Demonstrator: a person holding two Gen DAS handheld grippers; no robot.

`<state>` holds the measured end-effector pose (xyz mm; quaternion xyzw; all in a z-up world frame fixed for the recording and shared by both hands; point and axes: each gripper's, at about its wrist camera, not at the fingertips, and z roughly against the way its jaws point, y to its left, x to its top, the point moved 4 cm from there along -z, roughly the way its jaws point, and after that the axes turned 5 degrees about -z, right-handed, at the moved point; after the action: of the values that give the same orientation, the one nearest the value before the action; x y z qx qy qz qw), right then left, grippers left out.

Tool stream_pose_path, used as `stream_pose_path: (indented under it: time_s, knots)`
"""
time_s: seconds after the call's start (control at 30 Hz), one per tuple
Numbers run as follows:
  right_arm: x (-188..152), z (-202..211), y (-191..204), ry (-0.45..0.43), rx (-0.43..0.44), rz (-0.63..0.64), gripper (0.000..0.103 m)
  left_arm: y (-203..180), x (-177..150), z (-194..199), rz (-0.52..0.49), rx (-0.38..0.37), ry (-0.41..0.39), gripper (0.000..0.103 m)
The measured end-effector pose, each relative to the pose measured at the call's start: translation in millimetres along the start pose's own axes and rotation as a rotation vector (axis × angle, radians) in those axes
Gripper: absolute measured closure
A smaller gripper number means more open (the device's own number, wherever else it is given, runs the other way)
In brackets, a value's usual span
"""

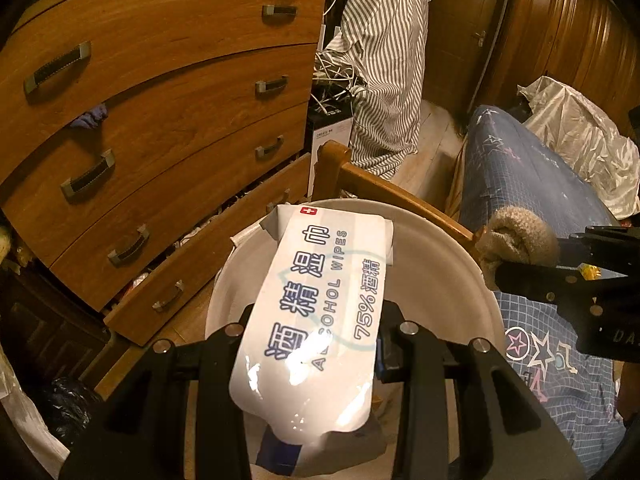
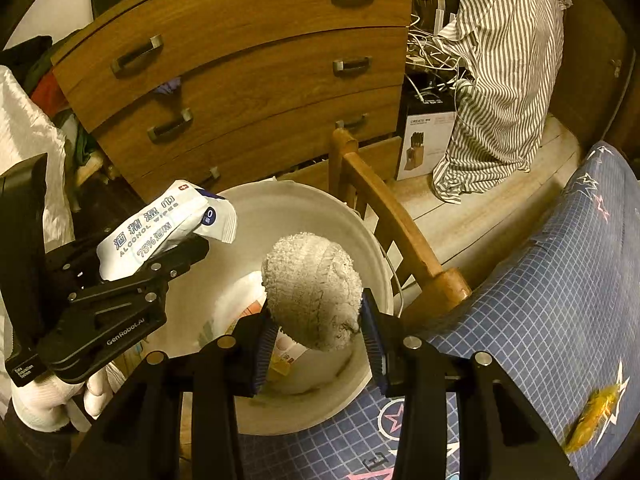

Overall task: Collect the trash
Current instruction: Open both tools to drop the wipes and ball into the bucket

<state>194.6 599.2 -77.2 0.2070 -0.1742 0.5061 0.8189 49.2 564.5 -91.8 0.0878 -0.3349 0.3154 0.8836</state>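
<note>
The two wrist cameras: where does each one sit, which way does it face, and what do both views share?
Left wrist: sits on the left gripper, facing down along its fingers into the white bin; the gripper holds an alcohol wipes pack; the right gripper enters from the right.
Right wrist: sits on the right gripper, facing down into the bin; it holds a fuzzy balled sock; the left gripper and a white-gloved hand show at left.
Shared: bin, wipes pack, sock, wooden dresser, striped shirt, blue star-patterned cloth.

A curved brown wooden chest of drawers stands on pale plank floor under warm dim light, beside dark wood panelling.
</note>
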Motion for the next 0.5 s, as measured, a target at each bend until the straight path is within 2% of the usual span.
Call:
stream_pose_path:
  time_s: [0.3, 0.33, 0.37, 0.4, 0.43, 0.5]
  knots:
    - [-0.7, -1.8, -2.8, -0.004, -0.002, -0.003, 0.061, 1.0, 1.9, -3.6, -0.001, 0.010, 0.006, 0.068]
    - [-0.3, -0.6, -4.0, -0.016, -0.011, -0.001, 0.054, 2.4, 2.5, -4.7, -0.001, 0.021, 0.010, 0.064]
    - [0.5, 0.2, -4.6, -0.024, -0.012, -0.004, 0.048, 5.0, 3.4, -6.4, 0.002, 0.035, 0.012, 0.052]
    - [1.5, 1.9, -5.0, -0.034, -0.006, -0.008, 0.036, 8.5, 4.0, -5.9, 0.009, 0.048, 0.007, 0.046]
    - [1.5, 4.9, -6.3, -0.045, -0.003, -0.009, 0.036, 12.4, 4.6, -4.4, 0.017, 0.058, -0.004, 0.041]
    - [1.9, 8.9, -7.6, -0.054, 0.006, -0.010, 0.036, 17.0, 4.5, -1.7, 0.026, 0.068, -0.011, 0.041]
